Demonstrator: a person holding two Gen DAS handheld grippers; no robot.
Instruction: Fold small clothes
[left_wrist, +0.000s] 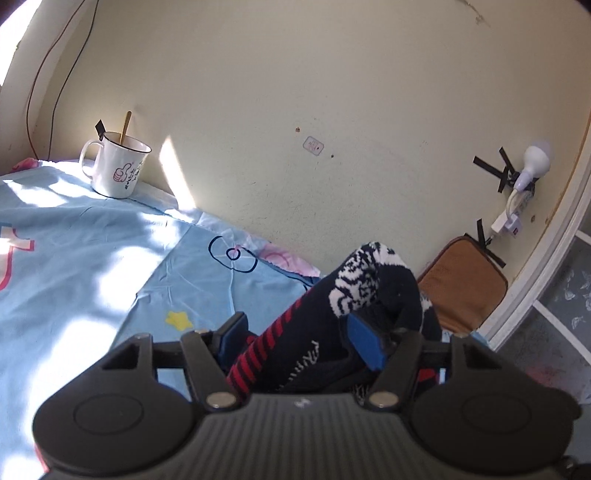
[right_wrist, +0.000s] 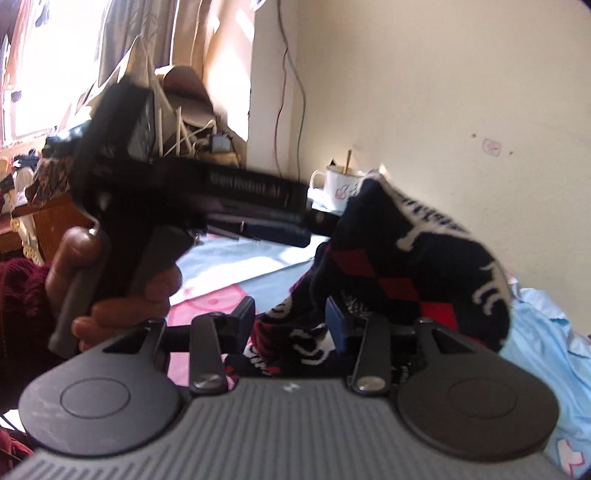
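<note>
I see the blue bedsheet (left_wrist: 92, 258) spread below the wall, and bunched above it, right of the mug (left_wrist: 116, 168), the dark knit garment (left_wrist: 354, 295). My left gripper (left_wrist: 301, 339) stands half open with the cloth between its jaws; whether the pads pinch it, I cannot tell. My right gripper (right_wrist: 291, 325) is likewise partly open around the cloth.

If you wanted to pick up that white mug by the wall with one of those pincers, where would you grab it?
Probably by the handle of the white mug. It stands upright on the blue sheet close to the wall, and the handle sticks out on the side away from the wall, so coming from that open side looks easiest. The stick standing inside gets in the way of pinching the rim.
</note>
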